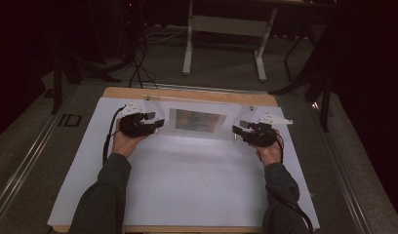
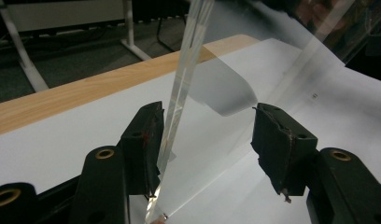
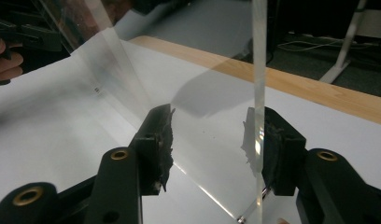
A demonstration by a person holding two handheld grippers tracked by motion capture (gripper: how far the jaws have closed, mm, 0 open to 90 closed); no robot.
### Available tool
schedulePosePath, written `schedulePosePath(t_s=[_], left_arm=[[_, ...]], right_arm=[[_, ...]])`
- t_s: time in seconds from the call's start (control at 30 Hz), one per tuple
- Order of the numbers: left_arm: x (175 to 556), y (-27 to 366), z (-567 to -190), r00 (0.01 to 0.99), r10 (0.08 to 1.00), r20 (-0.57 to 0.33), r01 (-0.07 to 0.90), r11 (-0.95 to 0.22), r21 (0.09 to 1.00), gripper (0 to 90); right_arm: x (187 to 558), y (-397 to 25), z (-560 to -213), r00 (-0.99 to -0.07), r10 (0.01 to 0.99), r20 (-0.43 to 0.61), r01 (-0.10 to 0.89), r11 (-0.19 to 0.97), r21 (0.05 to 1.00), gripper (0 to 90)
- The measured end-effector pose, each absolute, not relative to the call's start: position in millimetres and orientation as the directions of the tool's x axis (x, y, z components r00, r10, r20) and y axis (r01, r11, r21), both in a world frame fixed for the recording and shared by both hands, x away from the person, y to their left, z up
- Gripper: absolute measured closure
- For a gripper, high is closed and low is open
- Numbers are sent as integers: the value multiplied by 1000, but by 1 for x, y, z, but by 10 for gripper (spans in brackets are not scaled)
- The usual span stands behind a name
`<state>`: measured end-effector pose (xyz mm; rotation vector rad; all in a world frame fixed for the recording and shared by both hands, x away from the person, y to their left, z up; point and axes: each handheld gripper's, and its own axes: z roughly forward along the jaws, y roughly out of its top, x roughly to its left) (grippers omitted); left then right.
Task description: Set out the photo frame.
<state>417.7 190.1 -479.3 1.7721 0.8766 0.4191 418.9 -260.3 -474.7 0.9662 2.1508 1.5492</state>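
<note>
A clear acrylic box or stand (image 1: 197, 122) sits on the white sheet at the far middle of the table, showing a dim reflection. My left gripper (image 1: 159, 124) is at its left side and my right gripper (image 1: 236, 130) at its right side. In the left gripper view the gripper (image 2: 207, 123) is open, and a clear panel edge (image 2: 188, 60) rises between the jaws, close against the left one. The right gripper (image 3: 209, 126) is open too, with a clear panel edge (image 3: 259, 70) standing just before its right jaw. Neither pair of jaws is closed on the acrylic.
A large white sheet (image 1: 187, 180) covers most of the wooden table (image 1: 187, 93). Beyond the far edge stand white desk legs (image 1: 188, 48) and cables on a dark floor. A hand (image 3: 4, 58) of the person shows at the left of the right gripper view.
</note>
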Motion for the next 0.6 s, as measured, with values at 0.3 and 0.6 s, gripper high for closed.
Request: schedulePosePath(t_s=[0.3,0.6], left_arm=[[419,183,-477,627,769,-124,368,-152,917,424],[413,179,-475,629,761,-159,373,-116,920,480]], right_arm=[[422,-258,-473,-693,711,123,340,170,925,509],[420,-266,-470,-671,723,167,358,119,926,536]])
